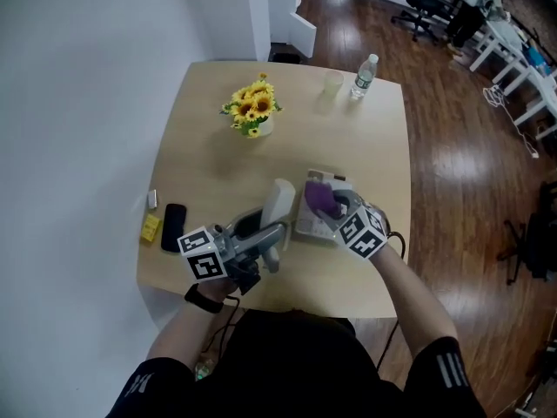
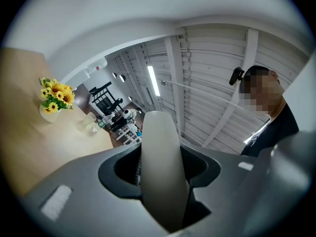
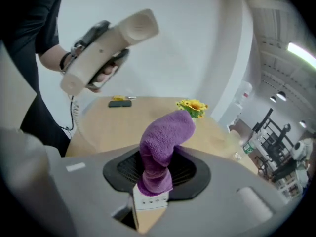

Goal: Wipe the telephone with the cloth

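While left gripper [image 1: 265, 236] clamps handset [image 1: 280, 200], right gripper [image 3: 153, 181], pinching cloth [image 3: 163, 137] between its jaws, should stroke it lengthwise, lightly.

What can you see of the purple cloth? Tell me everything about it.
The purple cloth looks like fluffy microfibre, bunched into a thick roll. Its lower end, where a white tag shows, is pinched in the right gripper; the free end stands up and curls over. It is held above the table, apart from the handset in the left gripper.
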Demonstrator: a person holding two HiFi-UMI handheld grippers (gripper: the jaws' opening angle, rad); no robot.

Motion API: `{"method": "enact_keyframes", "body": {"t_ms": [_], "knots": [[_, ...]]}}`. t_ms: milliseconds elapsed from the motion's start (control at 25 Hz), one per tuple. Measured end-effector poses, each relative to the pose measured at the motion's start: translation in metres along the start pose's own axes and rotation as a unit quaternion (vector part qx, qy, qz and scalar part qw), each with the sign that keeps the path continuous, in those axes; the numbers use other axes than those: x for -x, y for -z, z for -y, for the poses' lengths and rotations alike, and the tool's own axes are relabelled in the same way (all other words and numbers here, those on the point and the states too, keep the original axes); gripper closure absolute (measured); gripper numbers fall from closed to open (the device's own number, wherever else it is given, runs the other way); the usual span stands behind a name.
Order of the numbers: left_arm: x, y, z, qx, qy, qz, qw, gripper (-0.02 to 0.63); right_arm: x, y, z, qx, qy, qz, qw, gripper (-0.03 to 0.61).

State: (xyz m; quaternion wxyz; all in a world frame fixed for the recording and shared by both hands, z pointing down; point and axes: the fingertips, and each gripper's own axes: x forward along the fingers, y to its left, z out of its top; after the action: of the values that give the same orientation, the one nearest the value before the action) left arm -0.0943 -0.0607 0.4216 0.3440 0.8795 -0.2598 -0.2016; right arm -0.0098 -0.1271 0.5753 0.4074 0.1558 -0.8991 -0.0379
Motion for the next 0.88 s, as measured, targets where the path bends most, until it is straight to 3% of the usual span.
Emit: {"method": "enact_keyframes", "body": {"t_ms": [200,440,680,880], "knots": [[0.003,0.012,-0.022,-0.008,-0.059,-0.028,0.9978,0.397,-0.051,0.024,0.059,0.01,0.034,-0.062,0.997,0.448],[0.008,0.022,-0.035,-0.003,-0.093,-0.042,0.9948,0.397,-0.104,0.048,0.082,0.066,0.048,-0.135,0.988,0.446],[0.019,0.025,-0.045,0.007,-0.107,-0.044,0.9932,0.397,-0.132,0.066,0.046,0.061,0.009,-0.161,0.985,0.448],[0.025,0.026,-0.053,0.011,-0.114,-0.041,0.9925,0.397,-0.13,0.073,0.015,0.056,0.02,-0.149,0.987,0.448]]}}
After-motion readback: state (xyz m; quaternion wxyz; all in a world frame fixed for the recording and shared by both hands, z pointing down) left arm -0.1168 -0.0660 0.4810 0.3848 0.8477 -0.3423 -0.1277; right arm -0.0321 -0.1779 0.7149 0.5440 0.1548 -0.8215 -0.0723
